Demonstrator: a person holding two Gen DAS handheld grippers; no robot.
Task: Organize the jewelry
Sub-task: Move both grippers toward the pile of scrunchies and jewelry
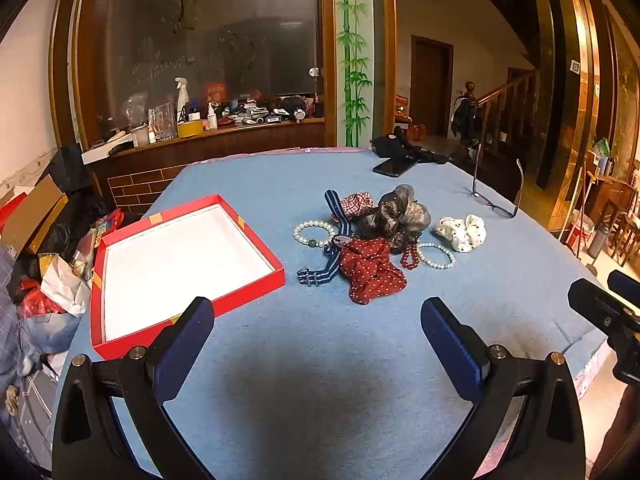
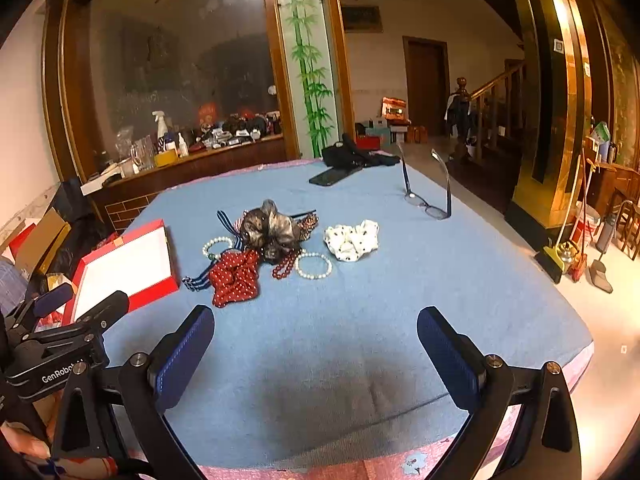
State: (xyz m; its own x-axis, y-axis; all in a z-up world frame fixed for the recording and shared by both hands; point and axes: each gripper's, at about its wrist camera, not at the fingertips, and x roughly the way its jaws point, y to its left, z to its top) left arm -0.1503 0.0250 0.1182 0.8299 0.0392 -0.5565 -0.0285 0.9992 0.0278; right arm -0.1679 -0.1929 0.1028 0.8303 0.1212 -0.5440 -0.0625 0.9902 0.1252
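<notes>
Left wrist view first: my left gripper [image 1: 316, 316] hangs with its jaws spread wide, nothing in it, low over the blue bench [image 1: 320, 380]. Right gripper [image 2: 314, 324] is the same, wide and empty. Just beyond to the left sits the red box [image 1: 248, 284], its white inside bare. Ahead, the jewelry pile lies on the cloth, all near one another: red dotted scrunchie [image 1: 372, 270], striped strap [image 1: 330, 268], 2 pearl bracelets [image 1: 314, 234] [image 1: 436, 256], dark red beads [image 1: 409, 258], a grey scrunchie [image 1: 400, 216], and a white scrunchie [image 1: 462, 232] a little apart. Farther back, glasses [image 1: 496, 200] and a phone [image 1: 394, 167]. I'd call this the very start: 0 pieces boxed, everything left to move.
</notes>
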